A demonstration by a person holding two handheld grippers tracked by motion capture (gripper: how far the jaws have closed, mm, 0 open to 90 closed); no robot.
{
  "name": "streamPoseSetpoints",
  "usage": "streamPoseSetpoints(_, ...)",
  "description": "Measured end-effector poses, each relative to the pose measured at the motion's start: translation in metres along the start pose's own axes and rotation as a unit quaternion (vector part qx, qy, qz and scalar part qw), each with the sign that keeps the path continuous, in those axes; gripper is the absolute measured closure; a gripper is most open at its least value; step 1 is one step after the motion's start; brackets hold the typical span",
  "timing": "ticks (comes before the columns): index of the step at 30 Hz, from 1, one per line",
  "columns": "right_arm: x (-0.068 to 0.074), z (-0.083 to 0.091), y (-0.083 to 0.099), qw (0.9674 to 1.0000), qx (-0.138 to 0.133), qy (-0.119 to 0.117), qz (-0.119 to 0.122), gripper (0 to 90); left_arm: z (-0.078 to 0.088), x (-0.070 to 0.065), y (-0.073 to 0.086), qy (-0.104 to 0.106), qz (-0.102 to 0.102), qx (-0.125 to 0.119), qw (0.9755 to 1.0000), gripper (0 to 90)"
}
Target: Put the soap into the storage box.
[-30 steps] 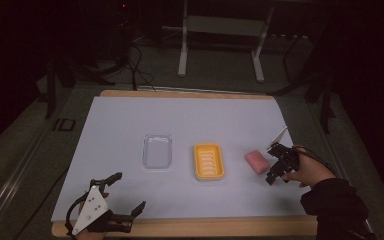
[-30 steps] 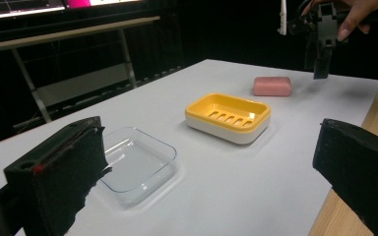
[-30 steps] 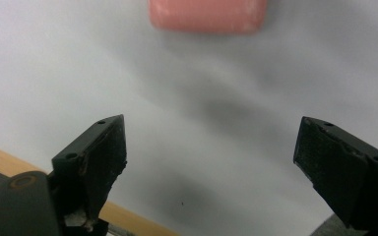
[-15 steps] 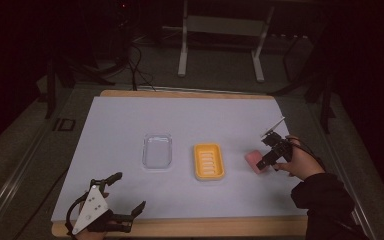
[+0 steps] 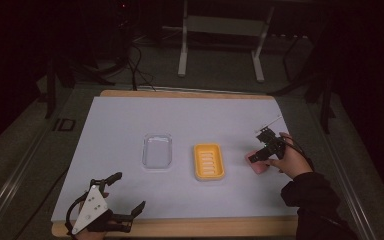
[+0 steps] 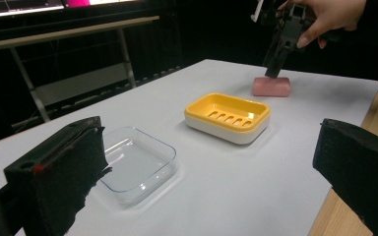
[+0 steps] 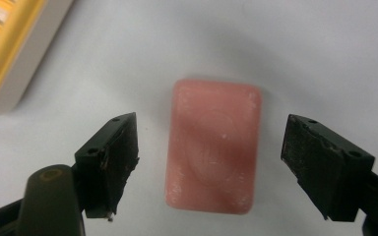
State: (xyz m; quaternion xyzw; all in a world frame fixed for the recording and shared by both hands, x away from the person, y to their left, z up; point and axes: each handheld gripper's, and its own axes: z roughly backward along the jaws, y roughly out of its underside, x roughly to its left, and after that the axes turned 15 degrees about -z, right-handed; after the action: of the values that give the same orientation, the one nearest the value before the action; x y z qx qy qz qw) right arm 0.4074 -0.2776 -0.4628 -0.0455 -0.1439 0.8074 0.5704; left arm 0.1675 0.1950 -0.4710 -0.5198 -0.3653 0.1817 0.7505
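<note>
High view: white table [image 5: 130,125]; clear tray [image 5: 157,150], yellow soap dish [image 5: 209,161], pink soap bar [image 5: 256,162] in a row. Right gripper [image 5: 254,158] over the bar; left gripper [image 5: 128,195] at the near edge, jaws spread, empty.
Left gripper view: tray nearest, dish beyond.
Right gripper view: jaws wide apart, flanking the bar (not touching).
</note>
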Motion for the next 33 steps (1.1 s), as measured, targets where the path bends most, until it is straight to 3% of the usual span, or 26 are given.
streamPoseSetpoints(9, -0.003, -0.018, 0.001, 0.9994, 0.029, 0.013, -0.015, 22.9, 0.002, 0.0, 0.0, -0.005, -0.001, -0.005, 1.0, 0.3)
streamPoseSetpoints(17, -0.007, -0.032, 0.003, 0.9975, 0.058, 0.013, -0.04, 36.4, 0.002, 0.0, -0.001, -0.009, -0.004, -0.004, 0.9999, 0.3)
streamPoseSetpoints(22, 0.0, -0.037, 0.006, 0.9973, 0.054, 0.041, -0.029, 37.1, 0.002, 0.0, 0.0, -0.009, -0.001, -0.006, 0.9999, 0.4)
streamPoseSetpoints(27, 0.001, -0.036, 0.01, 0.9964, 0.039, 0.045, -0.06, 37.4, 0.001, -0.001, 0.0, -0.006, -0.004, -0.003, 1.0, 0.4)
streamPoseSetpoints(33, 0.007, -0.035, 0.008, 0.9906, 0.039, 0.071, -0.11, 37.6, 0.001, 0.0, 0.0, -0.007, -0.002, -0.004, 1.0, 0.4)
